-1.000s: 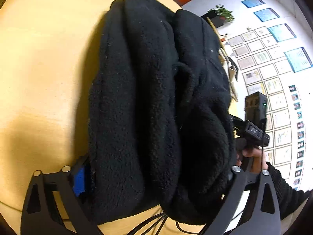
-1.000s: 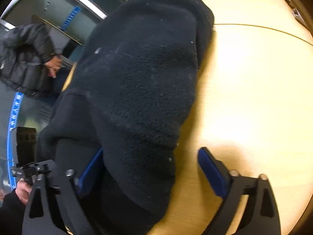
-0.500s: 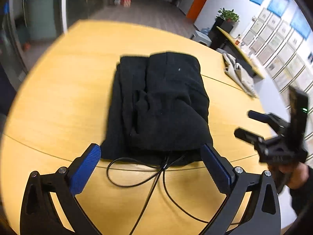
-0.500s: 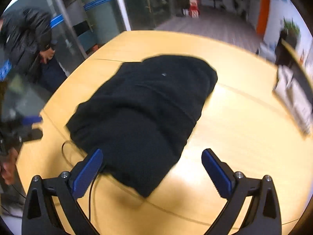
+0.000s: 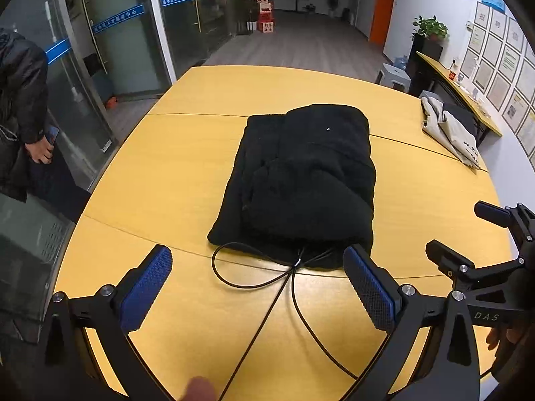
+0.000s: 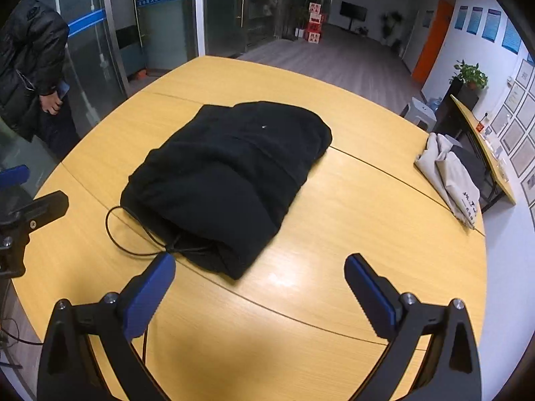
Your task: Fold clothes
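Note:
A black fleece garment point(image 5: 301, 180) lies folded into a compact bundle in the middle of the round yellow table point(image 5: 174, 173); it appears again in the right wrist view point(image 6: 227, 173). My left gripper point(image 5: 257, 267) is open, pulled back above the table's near side, nothing between its blue pads. My right gripper point(image 6: 259, 272) is also open and empty, held off the garment's near right corner. In the left wrist view the right gripper point(image 5: 468, 234) shows at the right edge.
A thin black cable point(image 5: 267, 284) loops on the table by the garment's near edge. A beige garment point(image 6: 451, 173) lies at the table's far right edge. A person in a dark padded jacket point(image 6: 30, 67) stands at the left by glass doors.
Both grippers let go of the black garment and drew back and up from it. The folded bundle now rests alone on the table.

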The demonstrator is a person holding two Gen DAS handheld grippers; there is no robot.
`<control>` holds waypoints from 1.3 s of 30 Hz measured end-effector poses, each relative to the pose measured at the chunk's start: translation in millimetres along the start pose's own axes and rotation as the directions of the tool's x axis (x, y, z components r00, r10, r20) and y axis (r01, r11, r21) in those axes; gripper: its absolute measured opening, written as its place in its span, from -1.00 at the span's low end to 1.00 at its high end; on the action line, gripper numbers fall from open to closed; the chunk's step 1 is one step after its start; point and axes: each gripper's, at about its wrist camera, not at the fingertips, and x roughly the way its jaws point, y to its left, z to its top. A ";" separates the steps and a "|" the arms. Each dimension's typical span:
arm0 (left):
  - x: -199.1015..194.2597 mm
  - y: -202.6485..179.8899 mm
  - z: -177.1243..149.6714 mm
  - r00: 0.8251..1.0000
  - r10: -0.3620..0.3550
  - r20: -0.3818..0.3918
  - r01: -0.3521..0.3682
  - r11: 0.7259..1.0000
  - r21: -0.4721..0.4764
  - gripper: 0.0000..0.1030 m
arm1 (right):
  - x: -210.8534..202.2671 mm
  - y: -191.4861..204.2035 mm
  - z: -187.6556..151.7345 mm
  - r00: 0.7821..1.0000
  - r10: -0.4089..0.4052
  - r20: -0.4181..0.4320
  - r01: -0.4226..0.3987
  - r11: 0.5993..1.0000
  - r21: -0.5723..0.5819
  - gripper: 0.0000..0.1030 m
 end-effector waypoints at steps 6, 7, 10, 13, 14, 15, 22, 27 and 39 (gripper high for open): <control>-12.2 10.2 2.8 1.000 0.006 0.013 -0.006 1.000 0.011 1.00 | -6.8 9.7 2.0 1.000 -0.025 -0.018 0.025 0.999 -0.020 0.99; -13.0 12.4 3.4 1.000 0.004 0.015 -0.004 1.000 0.013 1.00 | -7.7 11.3 2.5 0.999 -0.031 -0.023 0.031 0.999 -0.021 0.99; -12.2 18.1 5.9 1.000 -0.019 0.020 0.019 1.000 0.009 1.00 | -9.7 14.0 4.3 0.998 -0.048 -0.033 0.048 0.999 -0.018 0.99; -9.1 21.9 8.7 0.999 -0.027 0.026 0.026 0.999 0.019 1.00 | -11.7 13.3 5.3 0.998 -0.055 -0.031 0.055 0.998 -0.010 0.99; -7.6 23.9 9.7 0.999 -0.027 0.027 0.027 0.999 0.020 1.00 | -11.2 11.6 5.7 0.998 -0.049 -0.028 0.049 0.999 -0.008 0.99; -6.6 26.4 10.2 0.999 -0.034 0.027 0.034 0.999 0.019 1.00 | -9.5 9.2 6.8 0.999 -0.027 -0.022 0.027 1.000 0.001 0.99; -18.4 67.2 7.5 1.000 -0.002 0.028 0.002 1.000 -0.012 1.00 | 42.2 -22.3 30.9 0.980 0.196 0.038 -0.197 0.980 0.031 0.99; -42.6 116.2 0.6 0.997 0.067 0.039 -0.064 0.994 -0.089 1.00 | 120.6 -15.9 62.6 0.959 0.283 0.031 -0.282 0.958 -0.046 0.97; 7.9 115.0 8.3 0.999 0.036 0.014 -0.035 0.996 -0.078 1.00 | 153.5 66.9 -14.3 0.919 0.395 -0.003 -0.368 0.853 -0.370 0.89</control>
